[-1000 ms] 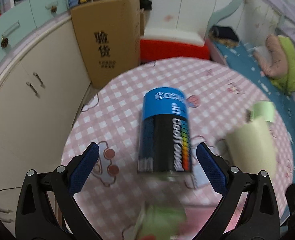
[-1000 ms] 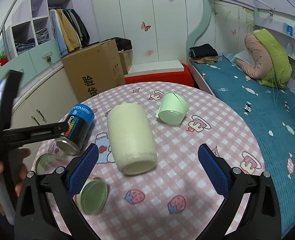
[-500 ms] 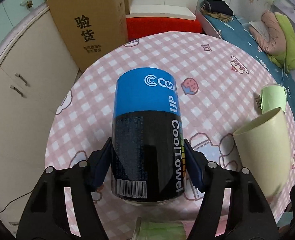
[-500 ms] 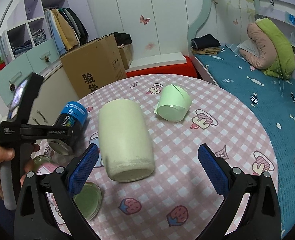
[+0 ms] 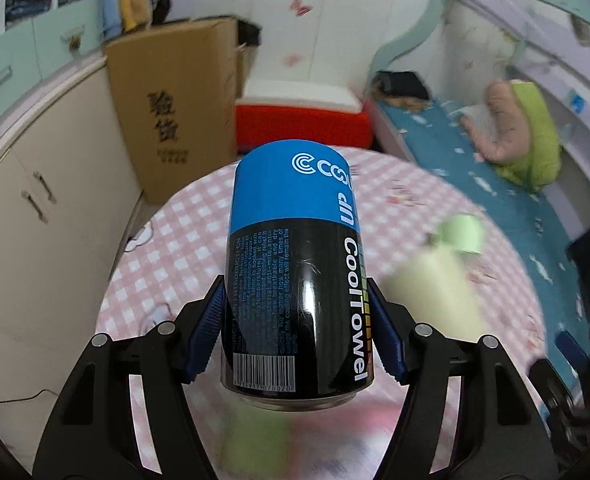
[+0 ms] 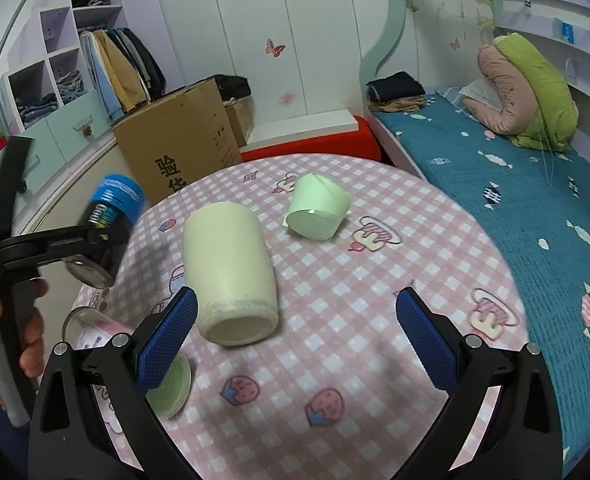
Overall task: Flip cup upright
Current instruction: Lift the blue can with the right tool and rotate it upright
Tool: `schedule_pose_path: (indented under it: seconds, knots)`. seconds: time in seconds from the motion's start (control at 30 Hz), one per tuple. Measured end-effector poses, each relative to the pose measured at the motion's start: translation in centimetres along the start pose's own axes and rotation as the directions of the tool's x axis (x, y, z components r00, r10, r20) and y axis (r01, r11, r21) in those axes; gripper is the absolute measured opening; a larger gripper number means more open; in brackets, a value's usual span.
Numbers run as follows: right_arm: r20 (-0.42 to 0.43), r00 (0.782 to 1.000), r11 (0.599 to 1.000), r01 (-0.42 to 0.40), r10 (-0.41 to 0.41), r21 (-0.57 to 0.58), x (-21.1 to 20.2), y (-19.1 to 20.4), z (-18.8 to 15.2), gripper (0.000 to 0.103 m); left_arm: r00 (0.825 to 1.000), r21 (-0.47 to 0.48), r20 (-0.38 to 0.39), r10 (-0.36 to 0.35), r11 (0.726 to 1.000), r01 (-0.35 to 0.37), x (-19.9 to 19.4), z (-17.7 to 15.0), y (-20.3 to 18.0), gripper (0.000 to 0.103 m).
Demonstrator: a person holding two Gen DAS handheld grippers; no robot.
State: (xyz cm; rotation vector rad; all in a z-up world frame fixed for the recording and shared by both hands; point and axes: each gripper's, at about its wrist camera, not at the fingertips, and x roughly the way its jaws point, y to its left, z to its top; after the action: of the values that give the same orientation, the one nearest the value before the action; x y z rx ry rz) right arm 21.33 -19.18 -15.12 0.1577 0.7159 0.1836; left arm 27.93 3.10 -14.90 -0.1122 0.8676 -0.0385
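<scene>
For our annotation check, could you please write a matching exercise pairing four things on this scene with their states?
Things:
1. blue-and-black can
2. pale cream cylindrical cup
3. small light-green paper cup
4. right gripper

States:
A. open, holding nothing
B. lying on its side beside the cartoon print
C. clamped in the left gripper
D. lying on its side nearest the right gripper

Pairs: 1-C, 2-D, 3-B, 4-A
</scene>
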Motion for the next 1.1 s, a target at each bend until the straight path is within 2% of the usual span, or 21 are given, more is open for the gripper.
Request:
schedule_pose_path:
  seconds: [0.13, 0.23, 0.43, 0.7, 0.93, 1.0, 1.03, 1.1]
  knots:
    - [0.043, 0.998, 0.999, 0.042, -0.043, 0.014, -3.5, -0.7, -0.4, 0.096, 0.995, 0.022, 0.014, -0.097, 0.995, 0.096, -3.3, -2.4, -3.2, 0.067]
    - [0.067, 0.995, 0.996, 0.078, -0.08, 0.034, -6.4, -1.6, -1.1, 0.096, 0.985, 0.028, 0.009, -0.171, 0.985, 0.171, -5.4, -5.1, -5.9, 0.067]
    - [0.08, 0.988, 0.989, 0.127, -0.133, 0.071, -10.8, -3.6, -3.3, 0.096, 0.974, 0.003, -0.006, -0.226, 0.974, 0.226, -7.1, -10.2, -9.2, 0.067]
    - [0.038, 0.989, 0.987, 0.141, -0.144, 0.073, -12.6, -4.8, -5.9, 0.096, 0.964, -0.035, -0.12, -0.236, 0.972, 0.233, -3.8, -14.5, -11.6, 0.067]
    - [-0.001, 0.991, 0.987, 0.137, -0.137, 0.082, -11.7, -5.1, -6.9, 0.096, 0.959, -0.015, -0.176, -0.221, 0.975, 0.222, -1.4, -14.8, -13.3, 0.069]
    - [-0.01, 0.991, 0.987, 0.134, -0.134, 0.089, -11.3, -5.2, -6.9, 0.096, 0.96, -0.017, -0.154, -0.232, 0.973, 0.232, -1.6, -14.3, -13.1, 0.073]
    - [-0.011, 0.991, 0.987, 0.134, -0.133, 0.089, -11.2, -5.1, -6.9, 0.096, 0.961, -0.017, -0.144, -0.235, 0.972, 0.235, -1.7, -14.4, -13.0, 0.083]
    - [-0.013, 0.992, 0.988, 0.126, -0.125, 0.091, -11.1, -5.0, -6.8, 0.096, 0.96, -0.023, -0.114, -0.255, 0.967, 0.254, -2.6, -14.1, -12.6, 0.092]
